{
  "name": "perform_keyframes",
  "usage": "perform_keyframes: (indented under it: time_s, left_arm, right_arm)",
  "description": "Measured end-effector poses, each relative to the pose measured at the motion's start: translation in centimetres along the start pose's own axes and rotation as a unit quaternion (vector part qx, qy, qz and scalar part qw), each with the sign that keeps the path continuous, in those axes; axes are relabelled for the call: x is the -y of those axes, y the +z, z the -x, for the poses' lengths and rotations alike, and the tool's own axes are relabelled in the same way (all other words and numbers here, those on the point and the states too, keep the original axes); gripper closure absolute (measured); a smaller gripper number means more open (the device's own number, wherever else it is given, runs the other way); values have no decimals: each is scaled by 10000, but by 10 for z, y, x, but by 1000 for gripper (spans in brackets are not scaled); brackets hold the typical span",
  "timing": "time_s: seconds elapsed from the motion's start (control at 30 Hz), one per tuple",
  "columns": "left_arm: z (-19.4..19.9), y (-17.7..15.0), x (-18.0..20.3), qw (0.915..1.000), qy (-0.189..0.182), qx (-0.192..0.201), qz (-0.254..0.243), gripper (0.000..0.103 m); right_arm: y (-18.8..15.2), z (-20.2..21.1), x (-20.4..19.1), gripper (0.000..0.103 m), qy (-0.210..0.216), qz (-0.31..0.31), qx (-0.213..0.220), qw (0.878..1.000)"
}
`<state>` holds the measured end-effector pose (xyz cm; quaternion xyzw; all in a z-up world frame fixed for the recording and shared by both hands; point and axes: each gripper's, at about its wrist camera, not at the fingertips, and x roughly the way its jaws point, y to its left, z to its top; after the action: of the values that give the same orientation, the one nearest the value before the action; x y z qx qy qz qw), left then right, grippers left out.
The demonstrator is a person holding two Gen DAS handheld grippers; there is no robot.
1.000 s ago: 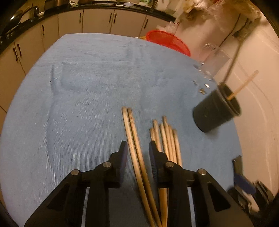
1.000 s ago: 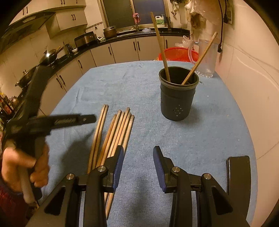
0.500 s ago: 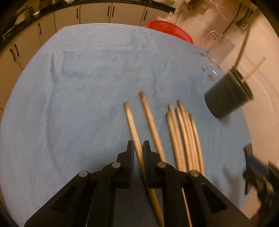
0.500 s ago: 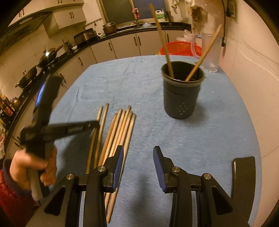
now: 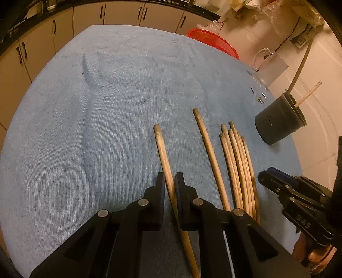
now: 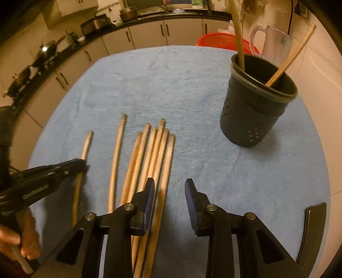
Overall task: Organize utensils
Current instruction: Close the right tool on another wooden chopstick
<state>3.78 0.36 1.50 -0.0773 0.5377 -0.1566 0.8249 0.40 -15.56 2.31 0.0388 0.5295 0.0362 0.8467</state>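
Wooden chopsticks lie on a blue cloth (image 5: pixel 96 128). My left gripper (image 5: pixel 170 184) is shut on a single chopstick (image 5: pixel 160 145), which lies apart at the left; in the right wrist view that gripper (image 6: pixel 82 164) grips the same stick (image 6: pixel 87 141). Another lone chopstick (image 5: pixel 208 154) lies beside it, then a bundle of several (image 5: pixel 237 166). My right gripper (image 6: pixel 168 188) hangs low over the bundle (image 6: pixel 147 149), jaws closing, with the rightmost stick (image 6: pixel 168 154) between them and the pads not pressing it. A black holder (image 6: pixel 254 111) stands at the right with two chopsticks (image 6: pixel 290 57) in it.
A red basket (image 6: pixel 222 40) and a clear jug (image 6: pixel 275 45) stand behind the holder, near the wall. Kitchen cabinets (image 5: pixel 128 12) run past the table's far edge. A hand (image 6: pixel 23 241) holds the left gripper's handle at the lower left.
The left gripper shut on one chopstick and pulled it sideways away from its neighbour. The right gripper moved left and down over the bundle, and its jaws narrowed.
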Motion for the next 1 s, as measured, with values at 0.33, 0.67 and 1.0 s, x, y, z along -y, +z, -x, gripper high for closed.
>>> perform_keyframes:
  time_s: [0.33, 0.67, 1.0]
  left_arm:
    - [-9, 14, -2, 10000, -69, 56, -25, 93]
    - [-4, 9, 10, 9990, 210, -114, -373, 95]
    - [-14, 27, 14, 9985, 419, -120, -325, 96]
  right_arm:
    - [19, -27, -15, 89, -419, 281, -181, 9986]
    - [22, -26, -7, 94, 65, 334, -538, 9980]
    - [37, -33, -10, 95, -44, 439, -572, 9974]
